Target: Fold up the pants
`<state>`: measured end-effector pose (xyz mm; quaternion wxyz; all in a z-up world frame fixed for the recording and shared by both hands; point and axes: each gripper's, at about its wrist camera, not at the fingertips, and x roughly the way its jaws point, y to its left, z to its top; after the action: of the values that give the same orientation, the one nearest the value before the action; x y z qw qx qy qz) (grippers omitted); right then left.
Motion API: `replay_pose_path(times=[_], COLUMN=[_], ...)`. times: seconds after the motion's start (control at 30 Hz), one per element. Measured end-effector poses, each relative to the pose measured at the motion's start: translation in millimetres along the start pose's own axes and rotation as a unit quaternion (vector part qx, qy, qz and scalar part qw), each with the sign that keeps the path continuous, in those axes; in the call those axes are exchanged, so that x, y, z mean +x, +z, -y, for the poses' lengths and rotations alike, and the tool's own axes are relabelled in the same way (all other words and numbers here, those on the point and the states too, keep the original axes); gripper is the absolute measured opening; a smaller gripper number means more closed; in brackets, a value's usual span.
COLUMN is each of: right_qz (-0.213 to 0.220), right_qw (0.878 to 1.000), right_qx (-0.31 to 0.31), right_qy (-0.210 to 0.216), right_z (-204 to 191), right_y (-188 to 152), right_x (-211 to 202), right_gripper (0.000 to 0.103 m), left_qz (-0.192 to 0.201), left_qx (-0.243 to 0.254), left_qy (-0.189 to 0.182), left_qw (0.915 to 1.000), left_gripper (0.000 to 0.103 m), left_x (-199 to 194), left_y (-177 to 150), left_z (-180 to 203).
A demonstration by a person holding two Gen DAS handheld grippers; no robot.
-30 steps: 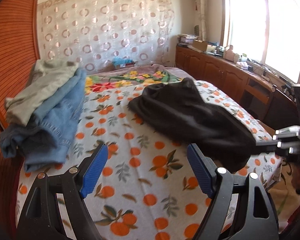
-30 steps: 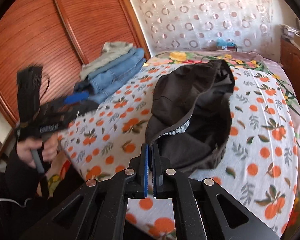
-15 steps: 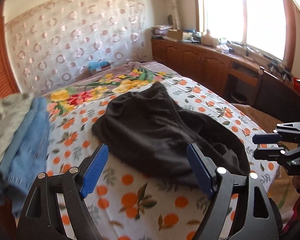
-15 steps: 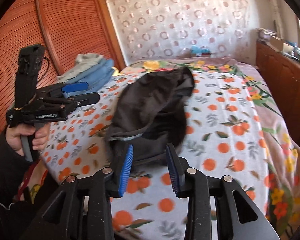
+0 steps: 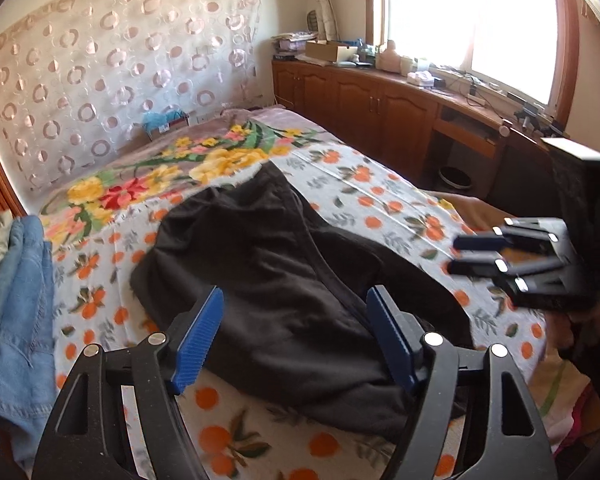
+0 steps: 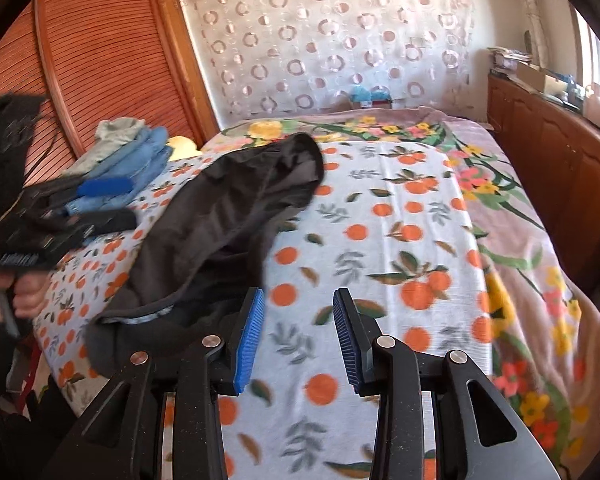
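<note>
Left wrist view, itemised. Bed point(image 5: 400, 200), orange-print sheet. Black pants point(image 5: 284, 280): crumpled heap mid-sheet, no fold made; we judge the whole task outstanding. Folded denim stack point(image 5: 16, 300) at the far side. Our left gripper point(image 5: 296, 336), fingers spread, empty; our right gripper point(image 6: 298, 336), likewise spread, grasping nothing.

Bare orange-print blanket point(image 6: 400, 216) lies to the right of the black pants point(image 6: 220, 228), giving passing room there. On the pants' left, a stack of folded jeans point(image 5: 20, 304) takes up the bed's edge against the slatted wooden doors point(image 6: 100, 52). A wooden cabinet point(image 5: 380, 112) apparently borders the window side.
</note>
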<state>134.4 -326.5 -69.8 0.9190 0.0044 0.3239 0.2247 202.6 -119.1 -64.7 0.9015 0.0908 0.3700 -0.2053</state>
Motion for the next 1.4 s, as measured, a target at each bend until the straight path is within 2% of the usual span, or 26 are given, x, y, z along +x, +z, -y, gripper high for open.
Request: replay_pose_path(times=[0.23,0.3,0.37,0.47,0.53,0.57,0.63,0.7,0.73,0.93,0.97,1.0,1.17,1.27,1.33,1.4], right_qz=[0.001,0.002,0.004,0.010,0.016,0.017,0.018,0.018,0.018,0.018,0.018,0.017,0.014,0.010,0.009,0.007], right_qw=[1.000,1.000,1.000,1.000,0.999,1.000,1.000,0.999,0.999,0.999,0.999,0.999,0.999,0.999,0.999,0.999], right_qx=[0.009,0.010,0.009,0.002,-0.002,-0.002,-0.006,-0.012,-0.017,-0.036,-0.038,-0.040,-0.039,-0.035,-0.033,-0.032], right_qy=[-0.024,-0.026,-0.027,-0.029,-0.027,-0.025,-0.024,-0.023,-0.021,-0.010,-0.010,-0.010,-0.016,-0.026,-0.033,-0.040], right_z=[1.6,-0.4,-5.4,-14.0,-17.2,-14.2,-17.6,-18.6,-20.3,-24.7,-25.0,-25.3,-22.8,-21.9,-19.7,-17.1], right_y=[-3.0,-2.1,-3.4,-2.5,-0.6,0.0,0.7,2.6,4.5,24.6,26.2,27.1,26.5,26.1,24.9,24.0], right_x=[-1.5,-3.9,-8.9,-13.7,-17.1,-15.4,-16.4,-14.4,-13.2,2.1,4.5,6.0,8.7,6.2,3.5,0.0], right_gripper=[0.038,0.038,0.038,0.038,0.038,0.038,0.038,0.038,0.038,0.038,0.038,0.038,0.038,0.038,0.039,0.039], left_qz=[-0.013,-0.019,-0.028,-0.040,-0.044,-0.044,-0.040,-0.030,-0.025,-0.016,-0.017,-0.018,-0.025,-0.025,-0.022,-0.018], left_qx=[-0.003,0.006,0.012,0.003,-0.005,-0.007,-0.012,-0.018,-0.022,-0.049,-0.056,-0.061,-0.054,-0.041,-0.036,-0.042], left_qy=[-0.042,-0.041,-0.032,-0.026,-0.031,-0.033,-0.034,-0.025,-0.020,-0.009,-0.014,-0.019,-0.037,-0.076,-0.096,-0.109], left_qw=[0.9990,0.9989,0.9990,0.9989,0.9985,0.9985,0.9985,0.9991,0.9993,0.9986,0.9982,0.9978,0.9976,0.9959,0.9945,0.9930], left_gripper=[0.075,0.072,0.065,0.046,0.029,0.025,0.007,0.006,0.003,0.004,0.008,0.017,0.021,0.026,0.044,0.053], left_x=[-12.4,-13.4,-10.9,-8.0,-9.2,-10.6,-18.6,-28.3,-32.2,-48.3,-47.7,-46.6,-36.2,-32.9,-32.3,-33.0], left_y=[-23.5,-30.5,-36.6,-45.6,-51.3,-53.3,-57.9,-60.0,-60.7,-66.2,-66.0,-65.7,-60.4,-57.6,-58.1,-59.0], left_z=[33.2,44.7,50.2,46.2,40.7,38.6,31.2,22.5,16.9,-15.7,-17.3,-18.0,-3.7,12.7,21.8,24.9])
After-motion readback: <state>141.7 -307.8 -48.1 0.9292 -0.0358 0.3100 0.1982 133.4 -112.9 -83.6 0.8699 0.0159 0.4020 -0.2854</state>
